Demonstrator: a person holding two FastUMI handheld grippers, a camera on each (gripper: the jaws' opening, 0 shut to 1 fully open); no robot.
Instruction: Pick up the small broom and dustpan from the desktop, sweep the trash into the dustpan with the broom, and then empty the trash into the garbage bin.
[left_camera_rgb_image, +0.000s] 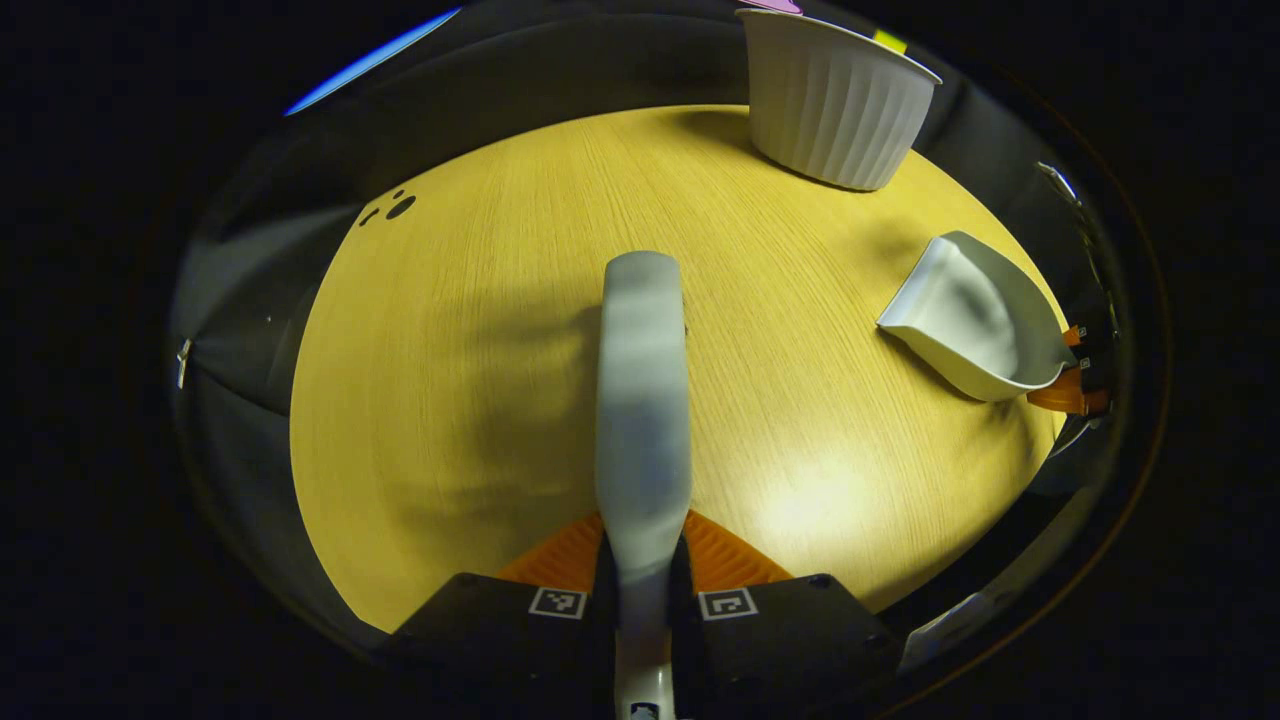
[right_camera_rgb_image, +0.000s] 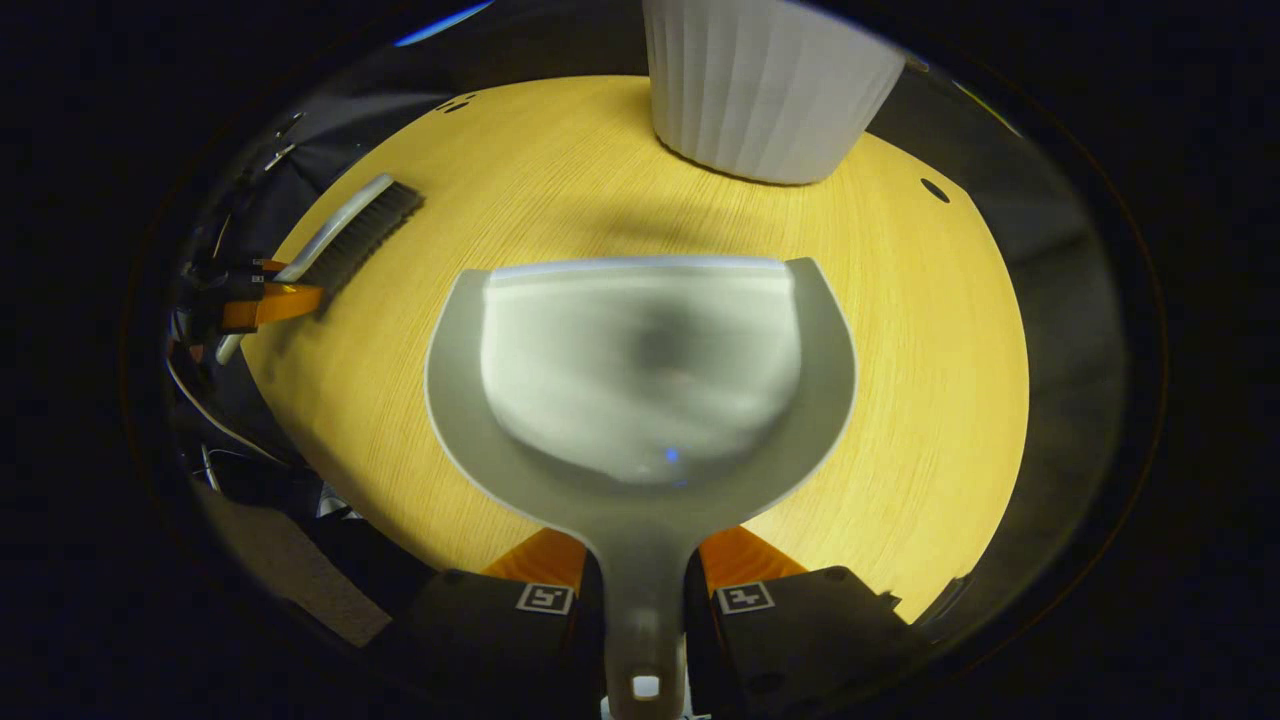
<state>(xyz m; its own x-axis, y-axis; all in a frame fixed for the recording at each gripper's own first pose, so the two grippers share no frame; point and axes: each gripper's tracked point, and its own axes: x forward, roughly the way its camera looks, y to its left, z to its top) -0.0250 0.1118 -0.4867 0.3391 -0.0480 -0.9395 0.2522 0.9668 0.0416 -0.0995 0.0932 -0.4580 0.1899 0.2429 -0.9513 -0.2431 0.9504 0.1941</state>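
Over the yellow wood-grain desktop (left_camera_rgb_image: 480, 380), the left gripper (left_camera_rgb_image: 642, 560) holds the small broom (left_camera_rgb_image: 642, 400) by its grey handle, its 2 orange fingers (left_camera_rgb_image: 560, 560) pressed against the handle's sides. From the left gripper view the broom is seen from its back, so the bristles are hidden beneath it; the handle's end is cut off at the bottom. In the right gripper view the same broom (right_camera_rgb_image: 350, 235) shows near the desktop's left edge, dark bristles along its lower side, with the orange fingers on its handle.

The right gripper (right_camera_rgb_image: 642, 570) is clamped on the dustpan's handle, 1 orange finger (right_camera_rgb_image: 745, 555) on each side. The dustpan (right_camera_rgb_image: 640, 380) spreads wide ahead of it, its pale inside blurred, so whether any trash lies in it cannot be told. In the left gripper view the dustpan (left_camera_rgb_image: 975, 320) sits near the desktop's right edge, tilted.

At the desktop's far edge stands the white ribbed garbage bin (left_camera_rgb_image: 835, 100), its top cut off in the right gripper view (right_camera_rgb_image: 765, 85). Small dark holes (left_camera_rgb_image: 392, 210) mark the far left edge.
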